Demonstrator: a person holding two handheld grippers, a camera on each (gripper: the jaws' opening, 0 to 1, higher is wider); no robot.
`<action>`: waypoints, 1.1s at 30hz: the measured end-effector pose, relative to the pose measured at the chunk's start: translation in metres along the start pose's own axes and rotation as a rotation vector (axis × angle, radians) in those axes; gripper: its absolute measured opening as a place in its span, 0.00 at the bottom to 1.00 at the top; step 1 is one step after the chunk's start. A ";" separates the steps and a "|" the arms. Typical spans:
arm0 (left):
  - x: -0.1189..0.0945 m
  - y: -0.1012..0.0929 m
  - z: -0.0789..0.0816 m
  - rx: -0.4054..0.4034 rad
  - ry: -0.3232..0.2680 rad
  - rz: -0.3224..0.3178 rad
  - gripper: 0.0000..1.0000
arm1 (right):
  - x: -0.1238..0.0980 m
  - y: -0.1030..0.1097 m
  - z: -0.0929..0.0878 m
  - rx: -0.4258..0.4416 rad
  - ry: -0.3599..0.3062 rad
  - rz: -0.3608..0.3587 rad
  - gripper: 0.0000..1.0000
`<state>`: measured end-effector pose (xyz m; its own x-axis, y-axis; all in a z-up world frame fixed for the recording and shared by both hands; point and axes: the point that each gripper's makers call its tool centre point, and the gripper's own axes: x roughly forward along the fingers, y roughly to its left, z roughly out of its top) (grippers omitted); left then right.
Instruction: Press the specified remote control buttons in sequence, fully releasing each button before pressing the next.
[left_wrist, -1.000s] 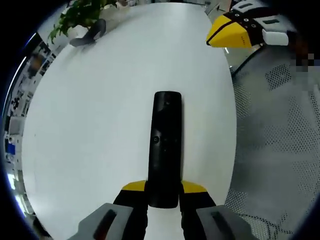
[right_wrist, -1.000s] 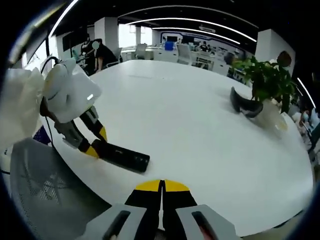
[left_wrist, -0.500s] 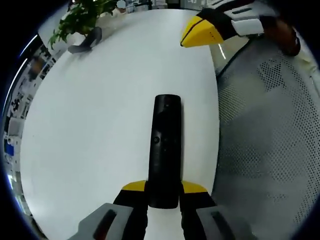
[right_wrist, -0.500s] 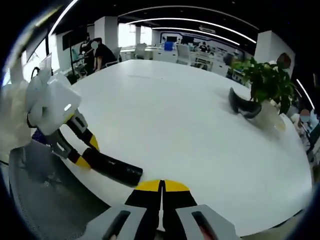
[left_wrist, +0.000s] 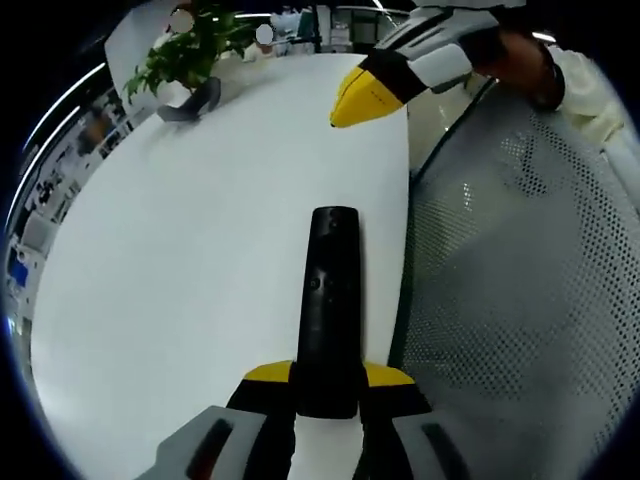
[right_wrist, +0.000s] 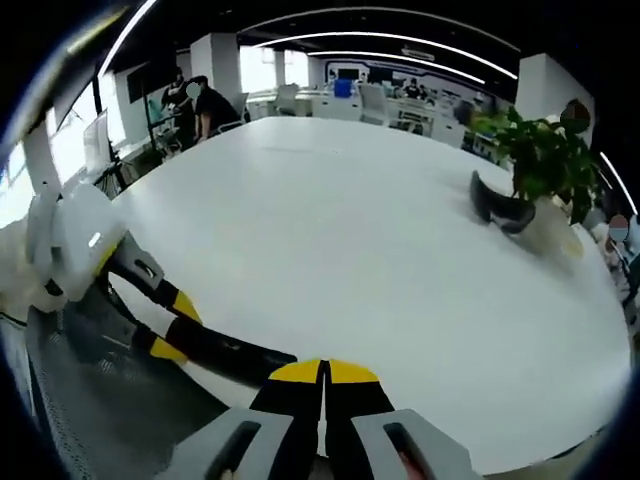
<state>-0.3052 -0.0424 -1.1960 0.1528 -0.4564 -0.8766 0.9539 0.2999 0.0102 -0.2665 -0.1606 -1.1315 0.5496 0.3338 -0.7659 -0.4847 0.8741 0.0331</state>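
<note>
Remote: your long black plastic remote control (left_wrist: 329, 300) lies at the round white table (left_wrist: 200, 250) edge.
Left gripper (left_wrist: 328, 385): you clamp the remote's near end.
Right gripper (right_wrist: 324, 372): jaws closed, empty, above the table beside the remote.

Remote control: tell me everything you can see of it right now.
The remote control is a slim black bar, plastic by its look, with a small cluster of buttons near mid-length. The left gripper is shut on its near end, the yellow-tipped jaws against its two long sides. It points away over the white table, close to the table's edge. In the right gripper view it lies low by that edge. The right gripper is shut, apart from it.
</note>
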 end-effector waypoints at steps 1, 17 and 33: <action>0.000 0.000 0.000 -0.009 -0.010 0.004 0.23 | 0.001 0.008 -0.001 0.005 0.014 0.042 0.00; -0.003 -0.007 0.001 -0.066 -0.198 0.034 0.24 | 0.038 0.019 -0.024 0.049 0.203 0.143 0.00; -0.002 -0.007 0.003 -0.065 -0.251 0.030 0.24 | 0.042 0.023 -0.019 0.067 0.180 0.189 0.00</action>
<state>-0.3114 -0.0459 -1.1927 0.2476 -0.6381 -0.7291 0.9307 0.3657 -0.0039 -0.2673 -0.1330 -1.1751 0.3211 0.4305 -0.8435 -0.5178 0.8256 0.2242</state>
